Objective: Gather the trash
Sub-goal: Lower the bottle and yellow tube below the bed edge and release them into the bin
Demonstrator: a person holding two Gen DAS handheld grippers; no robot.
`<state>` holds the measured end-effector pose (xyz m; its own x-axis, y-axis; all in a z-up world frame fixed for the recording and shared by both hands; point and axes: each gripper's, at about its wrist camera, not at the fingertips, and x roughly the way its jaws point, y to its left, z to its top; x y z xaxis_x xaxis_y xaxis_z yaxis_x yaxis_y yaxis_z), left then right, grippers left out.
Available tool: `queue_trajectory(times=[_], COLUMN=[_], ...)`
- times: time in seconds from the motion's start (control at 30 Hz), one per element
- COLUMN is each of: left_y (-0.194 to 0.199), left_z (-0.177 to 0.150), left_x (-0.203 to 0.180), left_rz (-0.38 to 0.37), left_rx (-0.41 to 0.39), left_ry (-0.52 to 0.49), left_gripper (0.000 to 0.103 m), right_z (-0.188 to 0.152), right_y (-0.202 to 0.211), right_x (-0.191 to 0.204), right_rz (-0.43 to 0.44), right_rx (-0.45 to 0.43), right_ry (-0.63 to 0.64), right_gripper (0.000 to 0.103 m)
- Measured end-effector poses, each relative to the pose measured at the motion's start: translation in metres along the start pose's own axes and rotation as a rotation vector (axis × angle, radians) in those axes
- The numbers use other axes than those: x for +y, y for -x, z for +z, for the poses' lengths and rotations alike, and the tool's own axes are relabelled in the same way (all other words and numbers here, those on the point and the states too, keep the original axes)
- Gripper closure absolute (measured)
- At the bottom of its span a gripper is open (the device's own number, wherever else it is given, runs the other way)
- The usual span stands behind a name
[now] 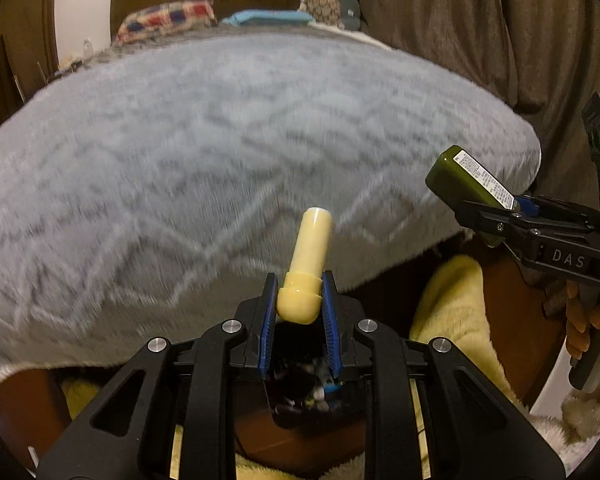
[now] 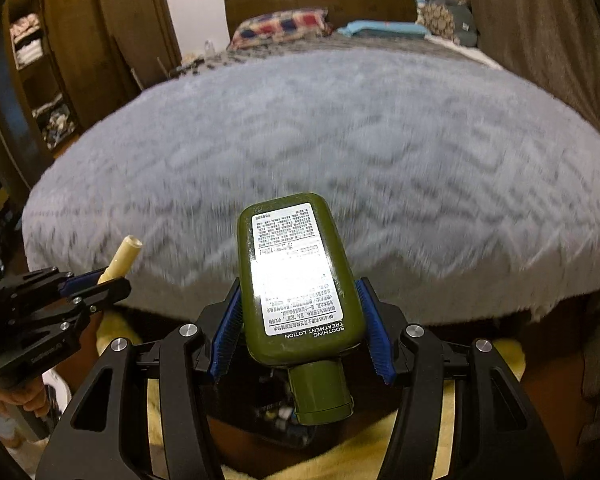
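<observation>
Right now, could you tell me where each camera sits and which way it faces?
Left wrist: on the left claw, facing the grey blanket and headboard; its claw grips a cream tube; the right claw with a hand shows at right.
Right wrist: on the right claw, facing the same way; it grips a green lotion bottle; the left claw shows at left.
Shared: blanket, both items, black bin below.

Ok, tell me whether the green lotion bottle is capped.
Capped. The green lotion bottle has its cap on, pointing toward the camera, held between the right gripper fingers.
</observation>
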<state>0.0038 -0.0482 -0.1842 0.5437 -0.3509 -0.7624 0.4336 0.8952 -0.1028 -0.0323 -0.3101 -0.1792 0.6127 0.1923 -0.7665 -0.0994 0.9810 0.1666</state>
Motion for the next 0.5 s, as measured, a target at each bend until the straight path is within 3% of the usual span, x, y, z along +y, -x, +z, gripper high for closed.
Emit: queue_trajectory(times=[0.5], left_y=[-0.083], left_z=[-0.055], left_x=[0.006], left_rz=[0.012], left_rx=[0.222], left_ry=[0.031], left_gripper=[0.083], right_z=[-0.052], right_y=[-0.070], right_x=[0.014], right_rz=[0.016], right_rx=[0.220], right_ry=[0.017], right_gripper=[0.047])
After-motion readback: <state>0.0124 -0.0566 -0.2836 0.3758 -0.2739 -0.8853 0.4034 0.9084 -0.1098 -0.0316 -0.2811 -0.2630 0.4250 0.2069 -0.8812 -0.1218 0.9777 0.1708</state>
